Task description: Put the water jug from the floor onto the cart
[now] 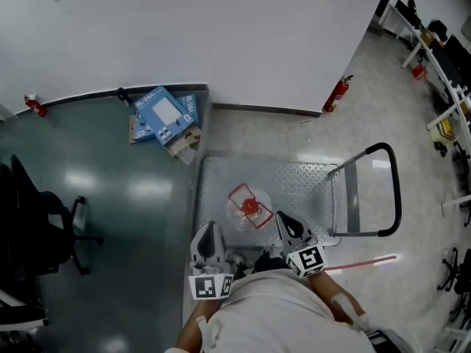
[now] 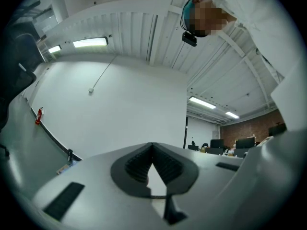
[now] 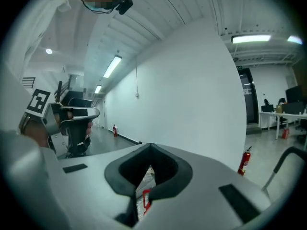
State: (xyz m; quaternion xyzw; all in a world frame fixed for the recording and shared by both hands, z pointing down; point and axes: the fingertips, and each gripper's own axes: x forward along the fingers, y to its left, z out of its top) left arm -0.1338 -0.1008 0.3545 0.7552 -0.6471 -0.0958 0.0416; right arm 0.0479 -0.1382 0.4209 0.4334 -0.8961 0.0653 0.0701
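Water jug [image 1: 249, 207] standing cap-up on the cart [image 1: 309, 179] deck, just ahead of and between the left gripper [image 1: 209, 235] and right gripper [image 1: 287, 225] (both closed on nothing), the right slightly nearer.

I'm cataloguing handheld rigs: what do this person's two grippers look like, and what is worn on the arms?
The left gripper and right gripper share pale grey, wedge-shaped shells with black ribbed pads. Each carries a white cube printed with black square markers. The person wears a white top.
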